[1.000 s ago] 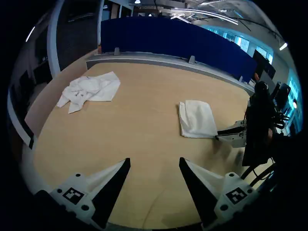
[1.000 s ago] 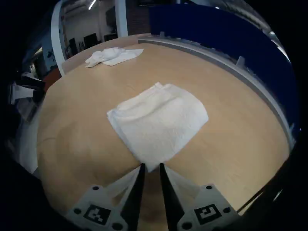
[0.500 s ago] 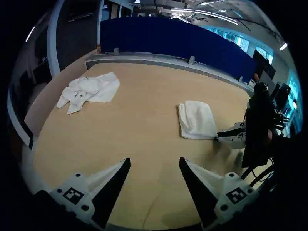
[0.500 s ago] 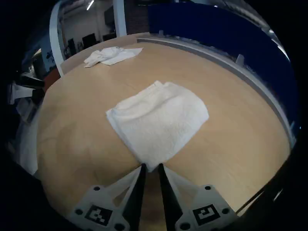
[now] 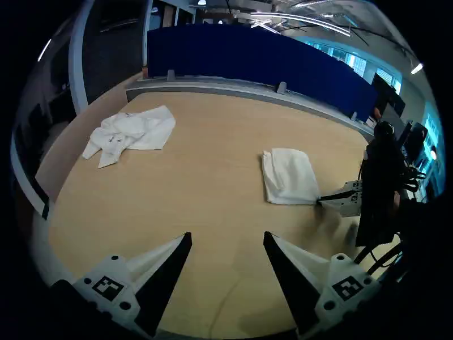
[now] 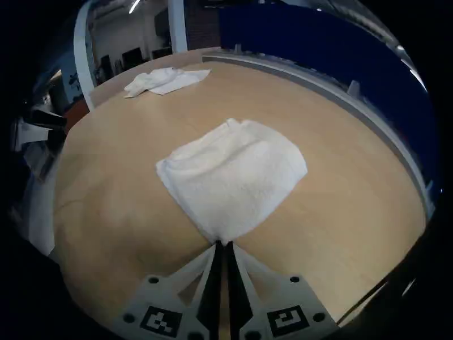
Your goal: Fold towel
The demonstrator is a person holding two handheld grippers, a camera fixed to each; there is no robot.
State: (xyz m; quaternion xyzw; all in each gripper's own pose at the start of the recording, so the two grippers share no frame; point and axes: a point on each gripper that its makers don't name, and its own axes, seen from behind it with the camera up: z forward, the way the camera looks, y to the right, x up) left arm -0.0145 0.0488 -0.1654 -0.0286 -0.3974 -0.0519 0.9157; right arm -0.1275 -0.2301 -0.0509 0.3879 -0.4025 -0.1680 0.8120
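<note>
A folded white towel (image 6: 235, 173) lies flat on the wooden table (image 6: 340, 187). My right gripper (image 6: 222, 245) is at the towel's near corner, fingers closed together with that corner pinched between the tips. The left gripper view has the same towel (image 5: 289, 175) at right of centre, with the right gripper (image 5: 321, 199) touching its near right corner and a person's dark sleeve (image 5: 379, 192) behind it. My left gripper (image 5: 226, 235) hovers open over bare table, well short of the towel, with nothing between its fingers.
A second, crumpled white towel (image 5: 130, 133) lies at the table's far left, also the crumpled towel (image 6: 164, 81) far off in the right gripper view. A grey rail and blue partition (image 5: 255, 56) run along the far edge. The table's rounded edge (image 5: 39, 187) drops off at left.
My right gripper's fingers have closed from a narrow gap to together on the folded towel's near corner. The left gripper and both towels have stayed put.
</note>
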